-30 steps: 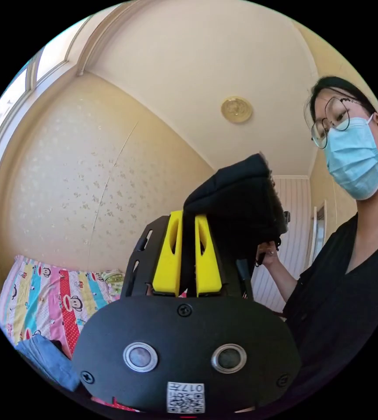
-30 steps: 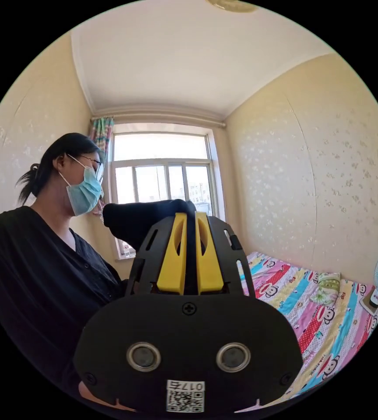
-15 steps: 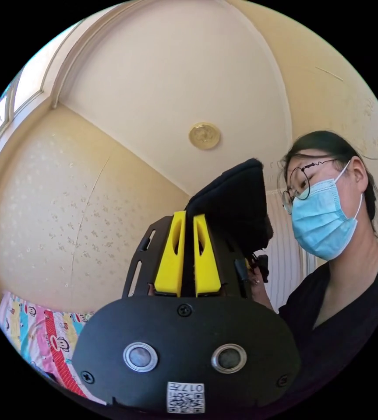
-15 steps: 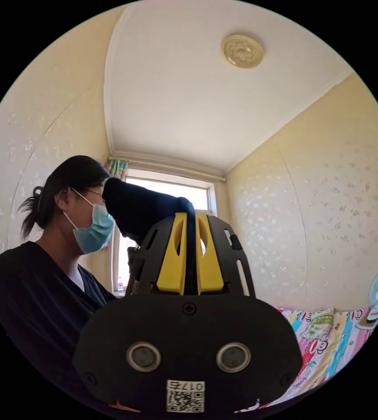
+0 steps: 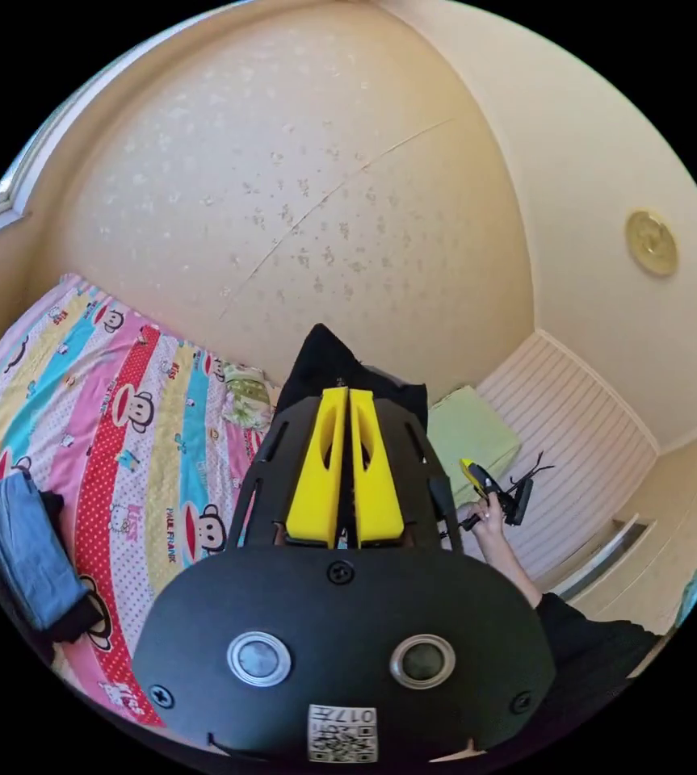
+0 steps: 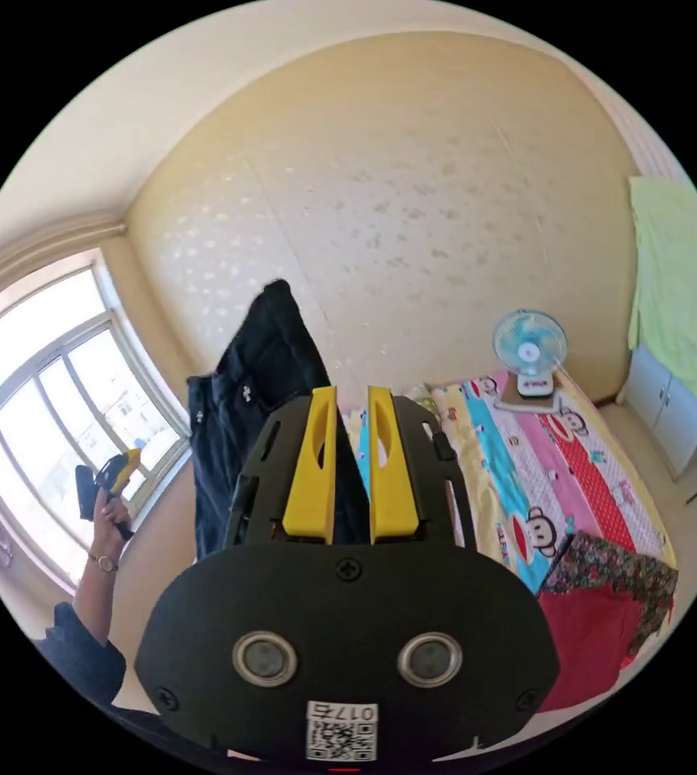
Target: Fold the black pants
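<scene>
The black pants [image 6: 259, 404] hang in the air above the bed [image 6: 558, 484], their long axis running away from both grippers. The right gripper [image 6: 352, 468] and the left gripper [image 5: 346, 468] each clamp black cloth, equally near.

Pants [image 6: 259, 387] between & left of right gripper [image 6: 352, 395] fingers, fan [image 6: 529, 352] on bed [image 6: 558, 476] to their right, window [image 6: 49, 395] far left
</scene>
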A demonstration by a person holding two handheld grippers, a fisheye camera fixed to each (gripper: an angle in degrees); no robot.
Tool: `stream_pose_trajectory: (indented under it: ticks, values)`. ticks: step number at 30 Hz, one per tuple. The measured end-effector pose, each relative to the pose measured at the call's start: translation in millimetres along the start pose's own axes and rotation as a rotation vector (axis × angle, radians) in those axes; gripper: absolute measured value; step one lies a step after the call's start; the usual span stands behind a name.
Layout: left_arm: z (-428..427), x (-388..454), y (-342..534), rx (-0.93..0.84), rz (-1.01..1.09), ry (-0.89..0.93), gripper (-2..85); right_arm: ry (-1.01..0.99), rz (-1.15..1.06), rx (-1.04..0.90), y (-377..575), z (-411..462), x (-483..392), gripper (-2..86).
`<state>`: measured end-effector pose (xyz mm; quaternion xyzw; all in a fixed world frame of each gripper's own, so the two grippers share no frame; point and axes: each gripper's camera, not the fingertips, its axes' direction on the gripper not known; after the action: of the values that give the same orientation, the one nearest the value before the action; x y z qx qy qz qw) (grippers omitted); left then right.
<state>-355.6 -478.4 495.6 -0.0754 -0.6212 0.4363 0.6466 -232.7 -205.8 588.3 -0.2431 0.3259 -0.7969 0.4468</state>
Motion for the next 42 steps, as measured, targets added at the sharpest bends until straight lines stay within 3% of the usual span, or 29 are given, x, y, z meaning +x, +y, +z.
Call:
stream_pose_trajectory:
  ticks: [2,4,7,11,16,22,26,29,31,36,42]
  values:
    - [23.0,-84.5,95.2,-0.259,-0.047,-0.250,4.3,0.030,-0.013,-0.075,44.9,25.8,37.7,5.8]
    - [39.3,-148.3,187.4,-0.490,-0.111,-0.346,5.5,0.132,0.017,-0.347,124.6,70.6,92.6,6.0]
    - [30.8,-227.8,354.6,-0.761,-0.312,-0.351,5.2,0.170,0.135,-0.679,242.3,103.7,151.8,6.2]
    - [-20.1,-262.9,493.3,-0.915,-0.529,-0.350,5.2,0.135,0.264,-0.872,331.6,107.3,178.5,6.9]
    - [-44.5,-260.8,500.7,-1.008,-0.489,-0.377,5.4,0.017,0.390,-0.961,364.7,131.3,196.2,9.6]
    - [-12.4,-244.7,484.4,-1.130,-0.409,-0.336,6.2,-0.076,0.502,-1.099,387.0,186.2,221.3,10.9]
    - [30.1,-208.3,489.0,-1.247,-0.303,-0.267,6.4,-0.124,0.519,-1.071,372.2,188.5,231.4,6.7]
    - [56.2,-173.1,493.4,-1.279,-0.263,-0.172,7.8,-0.355,0.542,-0.979,345.5,173.4,236.1,4.2]
    - [67.4,-148.8,495.7,-1.279,-0.255,-0.105,9.8,-0.523,0.482,-0.861,306.6,152.3,226.2,3.5]
    - [75.0,-88.1,499.8,-1.281,-0.214,-0.101,14.4,-0.696,0.303,-0.773,219.7,143.8,193.3,2.9]
    - [47.7,-62.7,510.8,-1.368,-0.139,-0.345,15.9,-0.973,0.149,-0.817,156.4,196.0,146.0,2.9]
